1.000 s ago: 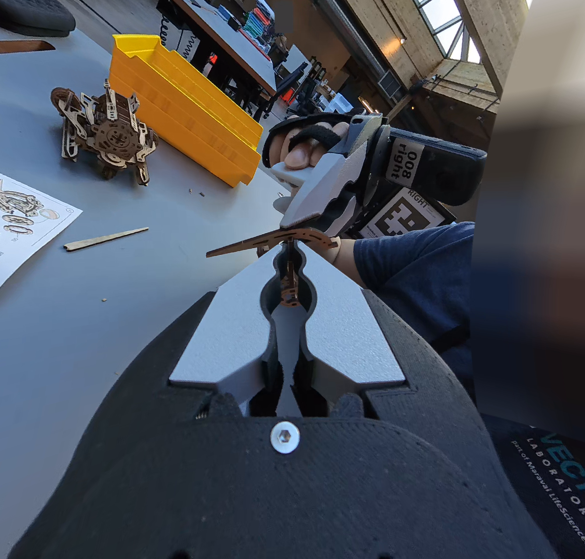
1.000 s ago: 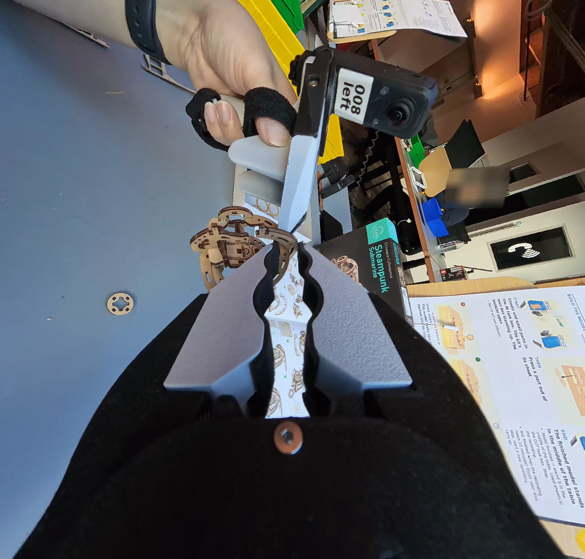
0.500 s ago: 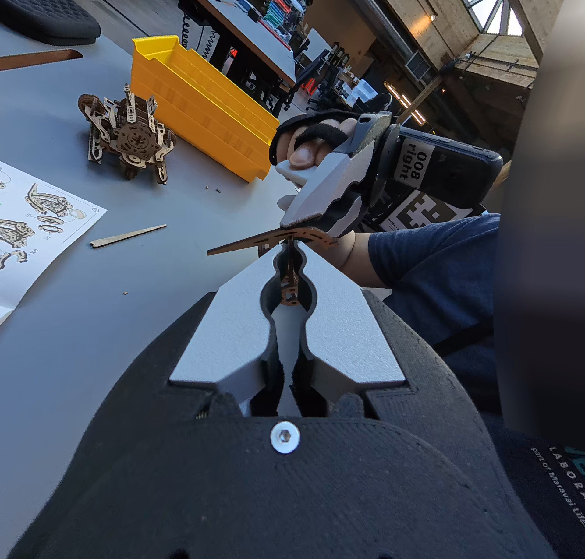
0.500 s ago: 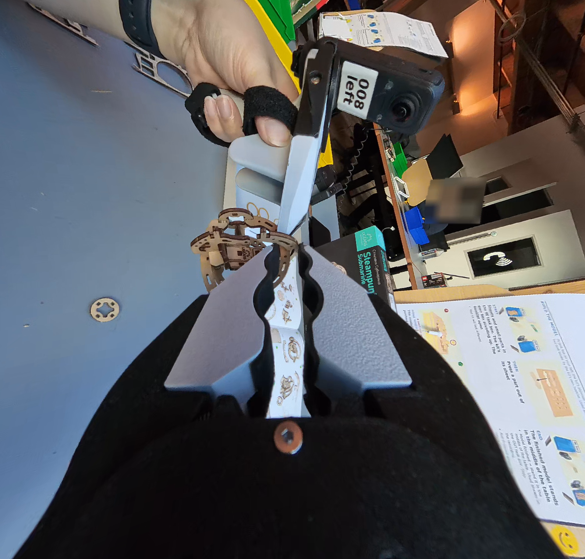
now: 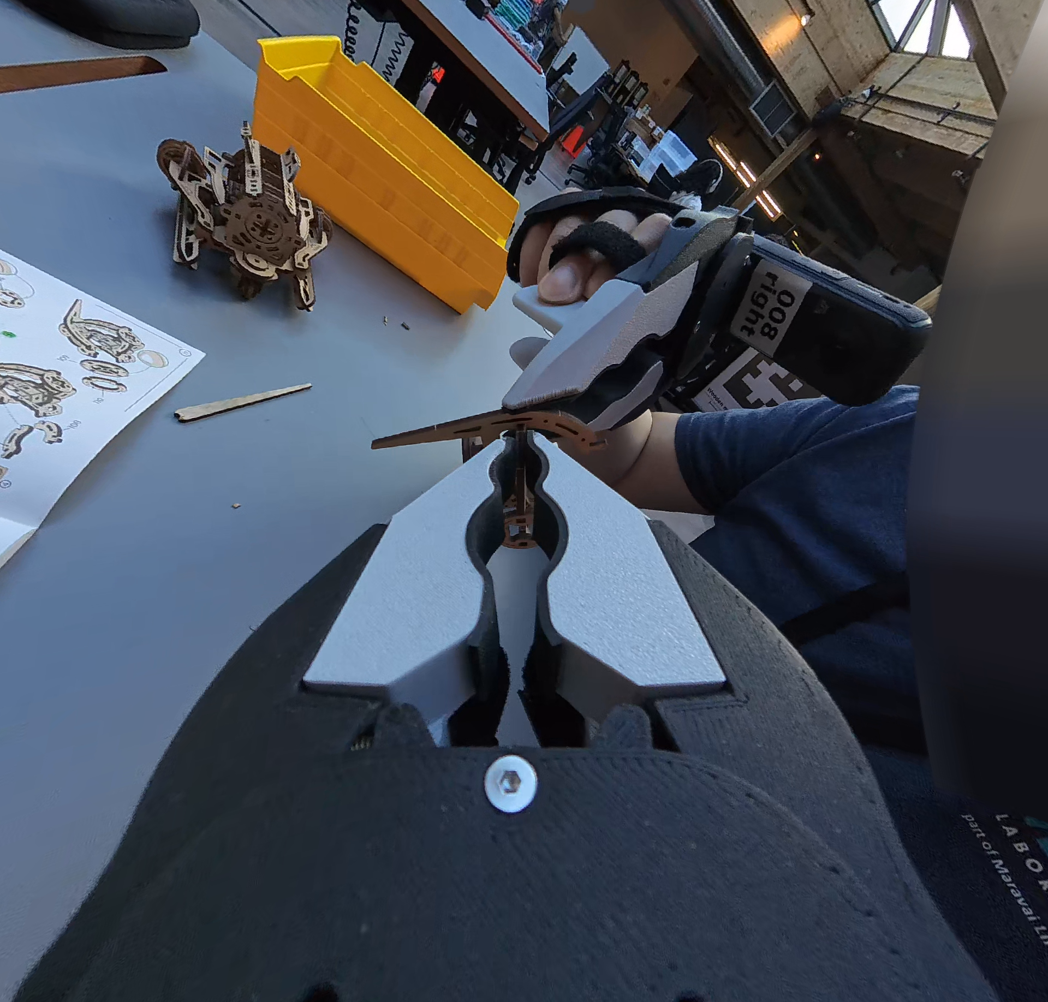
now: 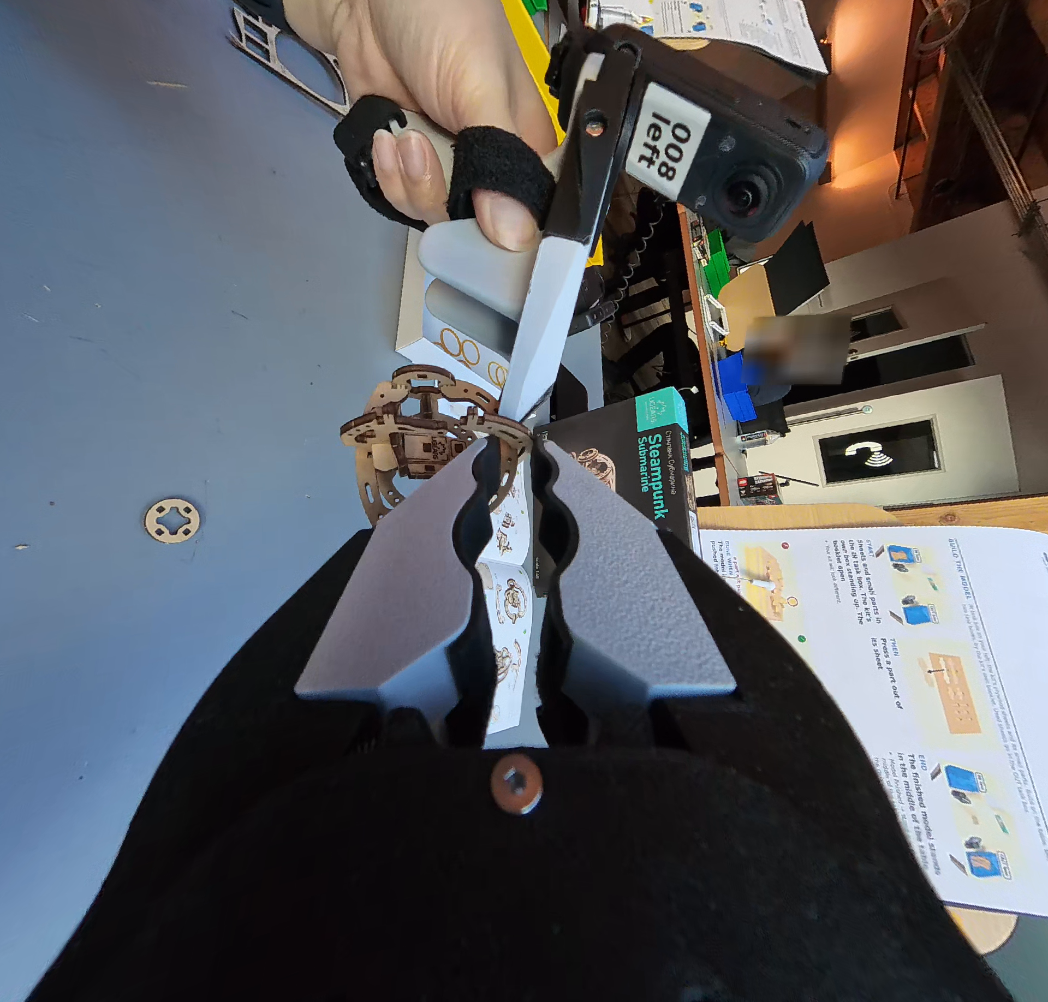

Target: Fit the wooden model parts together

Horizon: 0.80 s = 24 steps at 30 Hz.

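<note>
My left gripper [image 5: 519,453] is clamped on the subassembly [image 6: 419,442]; my right gripper [image 6: 510,447], at twelve o'clock, pinches its ring [image 5: 510,426].

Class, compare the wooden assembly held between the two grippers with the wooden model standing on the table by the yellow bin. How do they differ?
The held assembly is pale, open and ring-shaped, pinched in the air by both grippers. The standing model is darker and denser, resting untouched on the table beside the yellow bin. Both are slotted wooden parts.
</note>
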Available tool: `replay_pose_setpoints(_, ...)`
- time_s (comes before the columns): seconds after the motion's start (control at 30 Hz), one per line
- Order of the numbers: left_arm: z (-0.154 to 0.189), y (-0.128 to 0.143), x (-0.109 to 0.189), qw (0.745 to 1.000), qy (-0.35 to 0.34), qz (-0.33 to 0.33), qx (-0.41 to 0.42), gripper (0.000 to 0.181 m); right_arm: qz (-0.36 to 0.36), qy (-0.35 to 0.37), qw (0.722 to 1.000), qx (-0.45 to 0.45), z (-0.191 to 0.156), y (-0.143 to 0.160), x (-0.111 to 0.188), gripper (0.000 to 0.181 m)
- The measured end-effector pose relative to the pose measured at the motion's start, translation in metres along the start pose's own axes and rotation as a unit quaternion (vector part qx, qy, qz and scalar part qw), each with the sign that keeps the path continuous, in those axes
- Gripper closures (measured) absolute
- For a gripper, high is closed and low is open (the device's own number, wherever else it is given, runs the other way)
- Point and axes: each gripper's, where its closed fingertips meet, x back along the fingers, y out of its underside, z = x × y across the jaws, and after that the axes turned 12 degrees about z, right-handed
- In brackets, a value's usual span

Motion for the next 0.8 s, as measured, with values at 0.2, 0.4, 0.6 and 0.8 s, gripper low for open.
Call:
replay_pose_setpoints(0.2,0.0,-0.001,0.0,1.0,0.003,0.004,0.003,0.181,0.001,0.004,1.0,0.006,0.001,0.001,-0.001,0.176)
replay_pose_setpoints(0.4,0.006,-0.013,0.006,0.998,-0.021,0.022,-0.057,0.181,0.057,0.037,0.997,-0.027,0.015,-0.006,-0.002,0.165)
replay_pose_setpoints(0.6,0.002,-0.035,0.016,0.982,-0.087,0.068,-0.154,0.181,0.049,0.075,0.996,-0.005,0.03,0.0,0.007,0.157)
replay_pose_setpoints(0.8,-0.015,-0.041,0.019,0.931,-0.197,0.049,-0.302,0.181,0.053,0.115,0.984,-0.128,0.053,0.009,0.022,0.168)
